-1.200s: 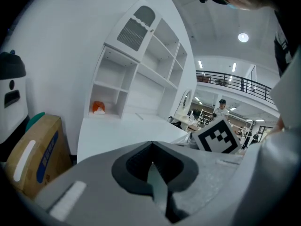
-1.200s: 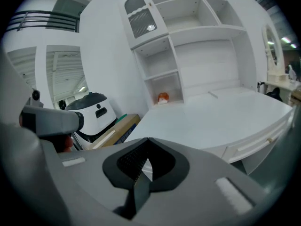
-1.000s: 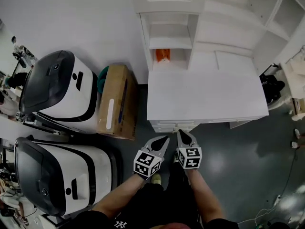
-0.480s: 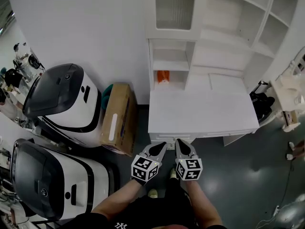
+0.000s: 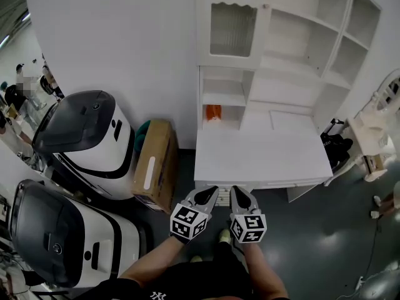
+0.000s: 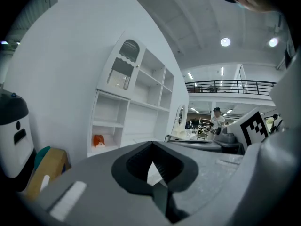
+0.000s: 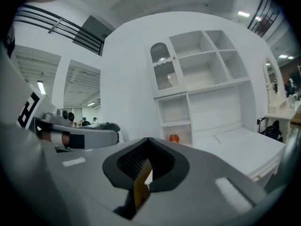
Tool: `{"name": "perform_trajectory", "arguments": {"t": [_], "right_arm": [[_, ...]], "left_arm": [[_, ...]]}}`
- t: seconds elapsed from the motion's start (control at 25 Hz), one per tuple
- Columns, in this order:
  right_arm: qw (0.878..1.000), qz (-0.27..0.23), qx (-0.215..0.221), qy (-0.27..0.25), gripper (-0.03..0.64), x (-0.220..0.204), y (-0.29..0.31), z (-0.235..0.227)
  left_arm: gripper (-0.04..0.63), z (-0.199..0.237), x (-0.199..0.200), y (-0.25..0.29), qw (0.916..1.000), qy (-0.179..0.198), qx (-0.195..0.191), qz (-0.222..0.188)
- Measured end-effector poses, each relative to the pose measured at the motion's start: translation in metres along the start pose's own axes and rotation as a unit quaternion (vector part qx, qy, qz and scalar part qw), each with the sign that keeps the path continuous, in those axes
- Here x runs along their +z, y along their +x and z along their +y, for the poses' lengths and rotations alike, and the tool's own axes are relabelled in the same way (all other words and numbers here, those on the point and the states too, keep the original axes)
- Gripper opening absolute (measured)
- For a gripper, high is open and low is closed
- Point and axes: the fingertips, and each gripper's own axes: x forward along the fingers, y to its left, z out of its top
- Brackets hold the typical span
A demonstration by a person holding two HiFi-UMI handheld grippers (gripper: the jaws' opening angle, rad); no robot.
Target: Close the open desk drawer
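Note:
The white desk (image 5: 262, 158) with its shelf hutch (image 5: 275, 49) stands straight ahead in the head view. The drawer fronts lie under the desk's front edge (image 5: 222, 185) and are almost wholly hidden behind my grippers, so I cannot tell how far any drawer stands out. Just short of that edge, my left gripper (image 5: 211, 193) and right gripper (image 5: 238, 192) sit side by side, both shut and holding nothing. In the left gripper view, the left gripper (image 6: 155, 185) points at the hutch (image 6: 136, 102). In the right gripper view, the right gripper (image 7: 141, 182) faces the desk top (image 7: 244, 145).
A cardboard box (image 5: 156, 164) stands left of the desk. Two white-and-black machines (image 5: 84, 136) (image 5: 62, 242) fill the left side. An orange item (image 5: 213, 112) sits in a hutch cubby. A black bag (image 5: 334, 145) and white furniture (image 5: 375, 142) are at the right. The floor (image 5: 312, 230) is dark.
The head view has tipped upward, so more of the hutch shows and the desk looks smaller. Both grippers stay shut, side by side at the desk's front edge.

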Motion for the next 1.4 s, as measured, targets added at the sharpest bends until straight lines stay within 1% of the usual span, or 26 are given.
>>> {"name": "perform_trajectory", "arguments": {"t": [0.16,0.28,0.76,1.4], "right_arm": [[1.000,-0.010,0.000,-0.008,0.021,0.013,-0.014,0.012],[1.000,-0.015,-0.004,-0.008,0.021,0.022,-0.024,0.018],[0.999,-0.035,-0.007,-0.023,0.021,0.038,-0.040,0.027],[0.999,-0.036,-0.002,-0.028,0.021,0.040,-0.044,0.026]], "left_arm": [[0.000,0.001,0.017,-0.014,0.9999,0.003,0.009,-0.009],[0.000,-0.004,0.028,-0.023,0.9997,0.003,0.003,-0.022],[0.000,-0.013,0.043,-0.041,0.9992,0.006,0.007,-0.039],[0.000,-0.020,0.041,-0.038,0.9991,0.010,0.006,-0.041]]}}
